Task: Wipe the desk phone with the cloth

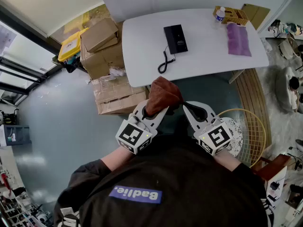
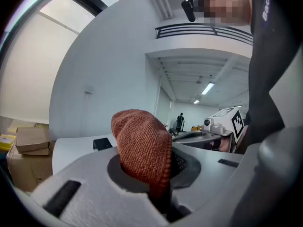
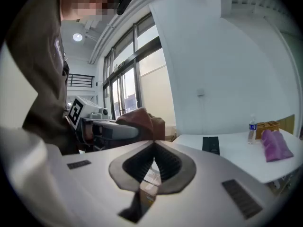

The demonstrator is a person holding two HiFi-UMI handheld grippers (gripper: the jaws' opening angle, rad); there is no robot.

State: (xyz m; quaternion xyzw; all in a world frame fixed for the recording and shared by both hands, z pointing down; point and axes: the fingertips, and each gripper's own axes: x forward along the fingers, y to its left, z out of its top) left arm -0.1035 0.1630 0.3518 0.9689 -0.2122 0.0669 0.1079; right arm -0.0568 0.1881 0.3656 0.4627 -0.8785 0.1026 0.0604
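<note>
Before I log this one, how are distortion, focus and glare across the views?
Head view: heavy fisheye, the table bows, desk phone sharp. Left gripper view: dark vignette, cloth crisp. Right gripper view: windows bright, corners dark.

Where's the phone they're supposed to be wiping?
In the head view the desk phone lies flat near the middle of the white table, left of the purple cloth, its coiled cord trailing toward the near edge.

Head view: high overhead, facing steeply down; table [image 1: 142, 41] and desk phone [image 1: 175, 38] far off. Left gripper view: sits behind left gripper [image 2: 160, 186], looks along jaws, cloth [image 2: 142, 145] very near lens. Right gripper view: same behind right gripper [image 3: 152, 150]. Shared by all three: desk phone, table; opposite gripper seen in each gripper view.
</note>
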